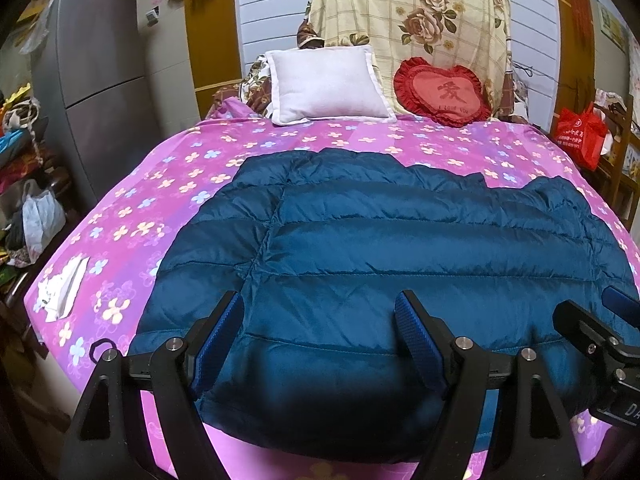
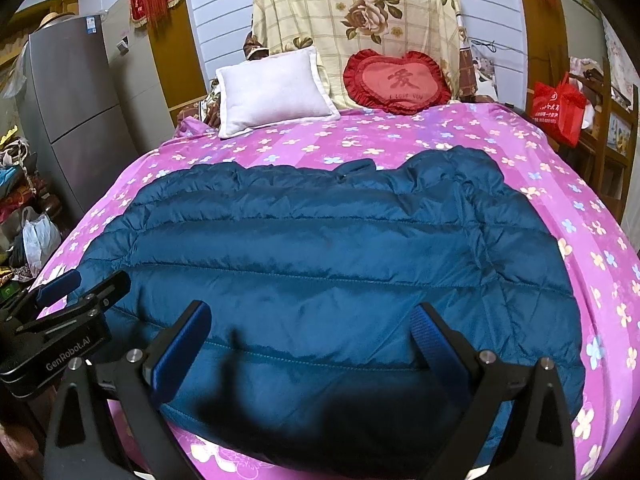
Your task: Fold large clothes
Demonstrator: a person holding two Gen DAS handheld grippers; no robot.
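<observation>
A dark blue quilted down jacket [image 1: 380, 248] lies spread flat on the pink flowered bed [image 1: 132, 208], its hem toward me. It also shows in the right wrist view [image 2: 320, 252]. My left gripper [image 1: 320, 312] is open and empty, hovering over the jacket's near left hem. My right gripper [image 2: 312, 320] is open and empty over the near hem, to the right of the left one. The right gripper's fingers [image 1: 620, 304] show at the left view's right edge. The left gripper's fingers [image 2: 60, 284] show at the right view's left edge.
A white pillow [image 1: 326, 84] and a red heart cushion [image 1: 442, 96] lie at the bed's head. White paper [image 1: 64, 288] lies on the bed's left edge. A grey fridge [image 1: 100, 80] and piled bags stand left; a red bag [image 1: 580, 136] on a wooden chair stands right.
</observation>
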